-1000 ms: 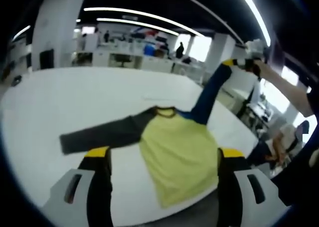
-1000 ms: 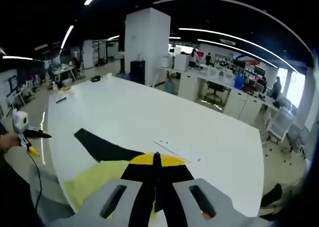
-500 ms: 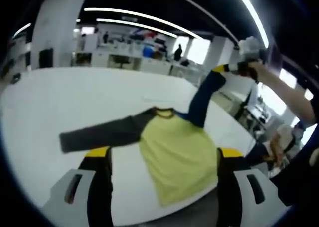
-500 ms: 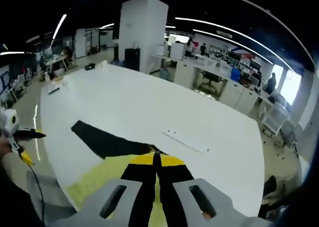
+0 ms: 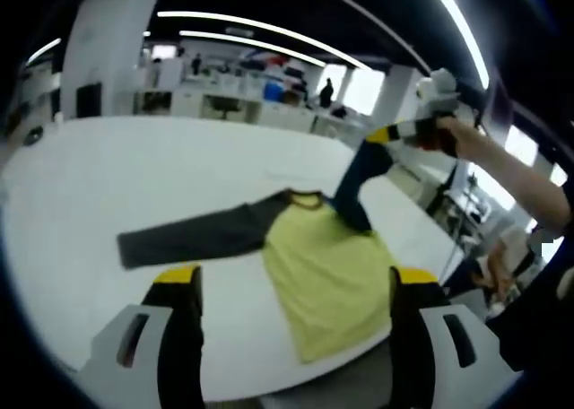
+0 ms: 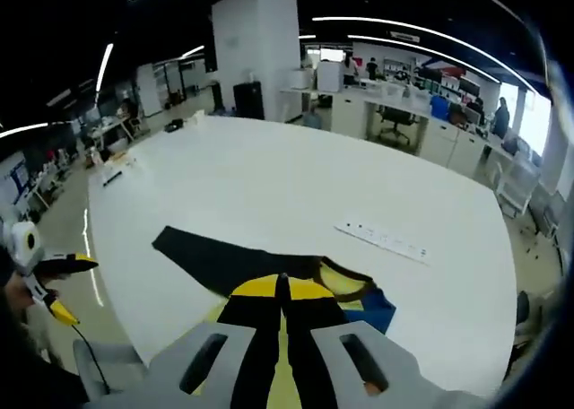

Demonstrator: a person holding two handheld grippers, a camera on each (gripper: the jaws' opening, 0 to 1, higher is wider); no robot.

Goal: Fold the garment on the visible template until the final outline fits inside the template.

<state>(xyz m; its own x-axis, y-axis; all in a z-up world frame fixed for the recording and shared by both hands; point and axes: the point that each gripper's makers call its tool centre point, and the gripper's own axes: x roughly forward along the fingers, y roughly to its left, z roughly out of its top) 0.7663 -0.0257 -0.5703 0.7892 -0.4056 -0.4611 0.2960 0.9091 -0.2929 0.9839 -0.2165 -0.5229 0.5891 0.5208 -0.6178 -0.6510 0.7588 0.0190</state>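
One garment (image 5: 323, 265) spread flat on white tabletop (image 5: 108, 176), near the edge closest to the person: yellow body, dark collar, one dark grey sleeve (image 5: 193, 234) lying straight out to the side. Other sleeve, blue (image 5: 354, 189), lifted clear off the tabletop and pulled up and inward over the shoulder.

Right gripper (image 5: 384, 134) clamped on the blue cuff, seen from left gripper view held in a hand (image 5: 448, 133); in right gripper view its jaws pressed together, yellow tips meeting. Left gripper (image 5: 291, 279) wide apart, holding nothing, hanging over the hem side of the yellow body.

No template outline made out on the tabletop. Long white strip (image 6: 386, 240) lying beyond the collar, well apart from the fabric.

Handling, as judged: light, limp knit, no stiffness; sags from any single hold, likely to drag the shoulder along if pulled hard. Best taken at cuffs, hem corners or shoulder seams, pinching a single layer. Probable step: laying blue sleeve across the chest. Hem near the tabletop edge; risk of sliding off.
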